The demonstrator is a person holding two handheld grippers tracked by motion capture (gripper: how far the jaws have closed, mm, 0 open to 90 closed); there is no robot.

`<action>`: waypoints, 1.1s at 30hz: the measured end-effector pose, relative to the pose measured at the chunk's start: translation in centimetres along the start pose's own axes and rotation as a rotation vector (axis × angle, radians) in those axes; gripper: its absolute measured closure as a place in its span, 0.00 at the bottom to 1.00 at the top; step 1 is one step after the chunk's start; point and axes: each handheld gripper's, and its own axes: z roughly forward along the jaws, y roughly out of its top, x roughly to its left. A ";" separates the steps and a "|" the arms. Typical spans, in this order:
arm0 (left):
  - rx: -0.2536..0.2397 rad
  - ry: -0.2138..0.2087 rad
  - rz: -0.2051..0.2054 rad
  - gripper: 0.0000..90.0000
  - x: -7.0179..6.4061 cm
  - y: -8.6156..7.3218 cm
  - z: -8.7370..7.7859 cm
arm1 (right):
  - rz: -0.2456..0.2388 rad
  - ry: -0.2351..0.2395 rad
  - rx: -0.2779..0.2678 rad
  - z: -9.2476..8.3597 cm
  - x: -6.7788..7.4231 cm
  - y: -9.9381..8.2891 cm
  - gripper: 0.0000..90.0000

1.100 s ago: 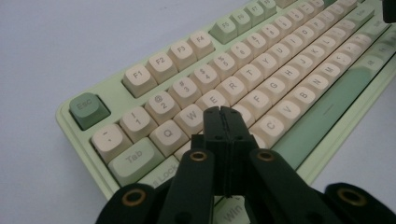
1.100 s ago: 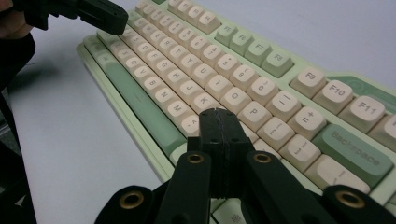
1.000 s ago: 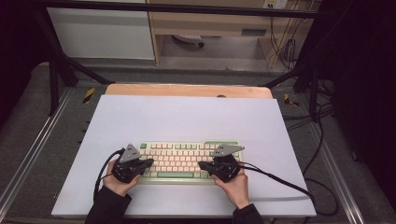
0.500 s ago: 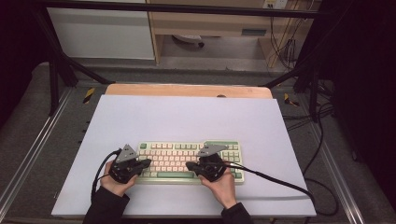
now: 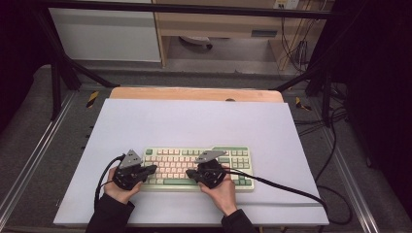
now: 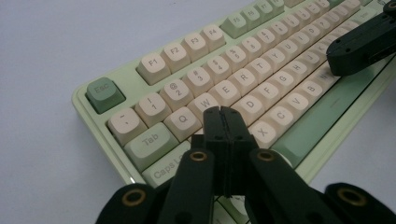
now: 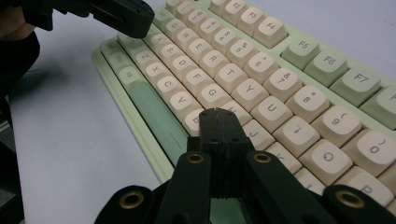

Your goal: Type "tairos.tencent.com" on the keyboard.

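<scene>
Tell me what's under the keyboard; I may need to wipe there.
The keyboard lies on a pale sheet; the patch beneath it is covered.
</scene>
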 end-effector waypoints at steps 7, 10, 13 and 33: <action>0.001 -0.001 0.002 1.00 0.0 0.0 0.0 | -0.004 -0.002 0.008 0.3 0.0 -0.2 1.00; 0.002 -0.001 0.002 1.00 0.0 0.0 0.0 | -0.012 -0.009 0.018 0.5 0.0 -0.3 1.00; 0.000 -0.001 0.001 1.00 -0.1 0.0 0.0 | -0.010 -0.013 0.017 0.5 0.0 -0.2 1.00; -0.004 -0.011 0.013 1.00 -0.5 0.2 0.0 | 0.007 -0.061 -0.030 -4.0 -1.5 -0.4 1.00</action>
